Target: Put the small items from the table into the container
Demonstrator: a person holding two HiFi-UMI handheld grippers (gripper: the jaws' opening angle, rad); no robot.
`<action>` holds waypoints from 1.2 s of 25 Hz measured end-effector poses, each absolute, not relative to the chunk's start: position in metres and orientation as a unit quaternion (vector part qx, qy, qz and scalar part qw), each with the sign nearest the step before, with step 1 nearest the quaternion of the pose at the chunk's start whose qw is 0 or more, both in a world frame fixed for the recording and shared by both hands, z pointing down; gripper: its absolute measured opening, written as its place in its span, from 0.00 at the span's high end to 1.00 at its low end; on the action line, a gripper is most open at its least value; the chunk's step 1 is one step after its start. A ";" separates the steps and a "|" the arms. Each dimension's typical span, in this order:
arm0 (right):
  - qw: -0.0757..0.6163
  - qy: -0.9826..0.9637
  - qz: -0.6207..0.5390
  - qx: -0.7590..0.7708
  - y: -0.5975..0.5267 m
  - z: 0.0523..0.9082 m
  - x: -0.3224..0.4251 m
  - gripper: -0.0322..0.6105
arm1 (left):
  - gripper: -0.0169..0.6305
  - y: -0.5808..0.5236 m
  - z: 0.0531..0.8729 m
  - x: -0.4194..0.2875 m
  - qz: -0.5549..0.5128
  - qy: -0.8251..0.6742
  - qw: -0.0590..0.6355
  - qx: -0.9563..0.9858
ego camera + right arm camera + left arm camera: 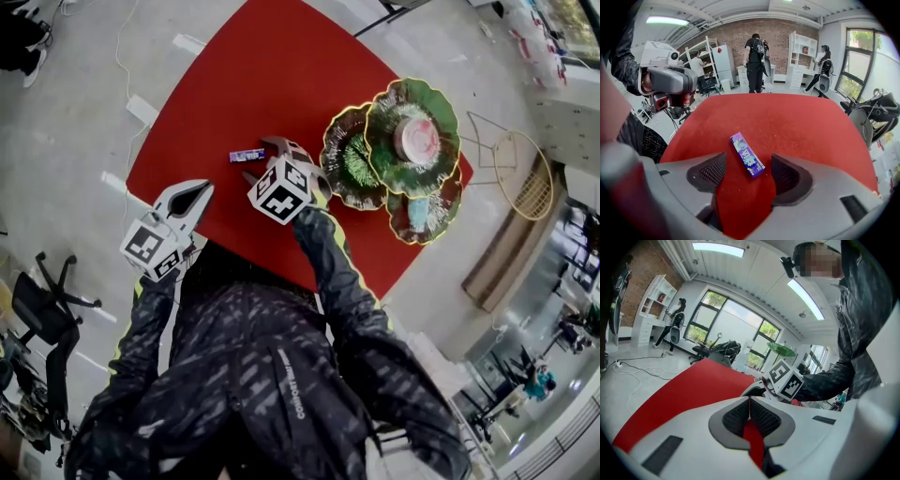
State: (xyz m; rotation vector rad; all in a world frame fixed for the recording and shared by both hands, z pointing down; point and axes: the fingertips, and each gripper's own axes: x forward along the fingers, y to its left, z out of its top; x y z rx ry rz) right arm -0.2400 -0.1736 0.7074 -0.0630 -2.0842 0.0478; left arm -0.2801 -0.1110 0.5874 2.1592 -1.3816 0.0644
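- Your right tool [263, 159] has its jaws spread wide, one on each side of the near end of the purple pack [247, 155], with nothing gripped.
- In the right gripper view the right tool [749, 174] shows red cloth between the purple pack [747, 154] and each pad; neither pad touches it.
- The pack is slim and oblong, with a glossy purple wrapper and pale print along its upper face.
- It lies flat on the red desk [262, 75], set at a slant across the gap between your jaws.
- The pack is well apart from the leaf dish [386, 155], on the side of it nearer your right tool, with bare desk between them.
- The leaf dish is a tiered stand of green leaf-shaped plates with gilt rims, and it stands near the desk's edge.
- A pink round thing [417, 139] sits in the dish's top plate.
- Your left tool [199, 190] is farther from the dish than the pack is, out by the desk's edge.
- In the left gripper view the left tool [749, 409] has its pads pressed together along a thin line, holding nothing.
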 end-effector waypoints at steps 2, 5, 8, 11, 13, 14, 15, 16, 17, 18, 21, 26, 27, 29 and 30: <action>0.503 -0.864 0.017 -0.027 -0.173 0.707 -0.240 0.47 | 0.96 -0.112 0.587 -0.281 0.023 -0.516 0.285 0.807; 0.504 -0.863 0.013 -0.031 -0.170 0.708 -0.239 0.51 | 0.96 -0.115 0.586 -0.280 0.021 -0.516 0.285 0.808; 0.506 -0.862 0.015 -0.033 -0.167 0.709 -0.239 0.56 | 0.96 -0.116 0.585 -0.277 0.020 -0.514 0.284 0.809; 0.509 -0.860 0.023 -0.028 -0.167 0.708 -0.237 0.68 | 0.96 -0.116 0.584 -0.275 0.019 -0.511 0.285 0.811; 0.510 -0.859 0.029 -0.024 -0.168 0.707 -0.236 0.79 | 0.96 -0.114 0.583 -0.275 0.020 -0.510 0.286 0.811; 0.510 -0.859 0.032 -0.021 -0.168 0.707 -0.236 0.79 | 0.96 -0.113 0.583 -0.274 0.021 -0.510 0.286 0.811; 0.510 -0.859 0.035 -0.019 -0.168 0.707 -0.236 0.79 | 0.96 -0.112 0.583 -0.274 0.021 -0.509 0.287 0.811; 0.511 -0.858 0.035 -0.018 -0.168 0.707 -0.236 0.79 | 0.96 -0.111 0.582 -0.273 0.021 -0.509 0.286 0.811; 0.512 -0.858 0.036 -0.018 -0.167 0.707 -0.235 0.79 | 0.96 -0.110 0.581 -0.273 0.021 -0.509 0.286 0.811; 0.513 -0.858 0.038 -0.017 -0.167 0.706 -0.235 0.79 | 0.96 -0.110 0.579 -0.272 0.021 -0.510 0.285 0.812; 0.510 -0.859 0.041 -0.012 -0.165 0.702 -0.235 0.80 | 0.96 -0.108 0.575 -0.270 0.023 -0.509 0.282 0.813; 0.501 -0.864 0.045 0.002 -0.166 0.689 -0.231 0.80 | 0.96 -0.106 0.570 -0.262 0.025 -0.504 0.276 0.818; 0.499 -0.865 0.044 0.005 -0.166 0.686 -0.231 0.80 | 0.96 -0.106 0.568 -0.261 0.026 -0.503 0.274 0.820; 0.494 -0.868 0.045 0.011 -0.167 0.678 -0.230 0.80 | 0.96 -0.106 0.564 -0.257 0.027 -0.500 0.270 0.823; 0.492 -0.870 0.046 0.013 -0.166 0.674 -0.230 0.80 | 0.96 -0.106 0.562 -0.255 0.028 -0.499 0.268 0.824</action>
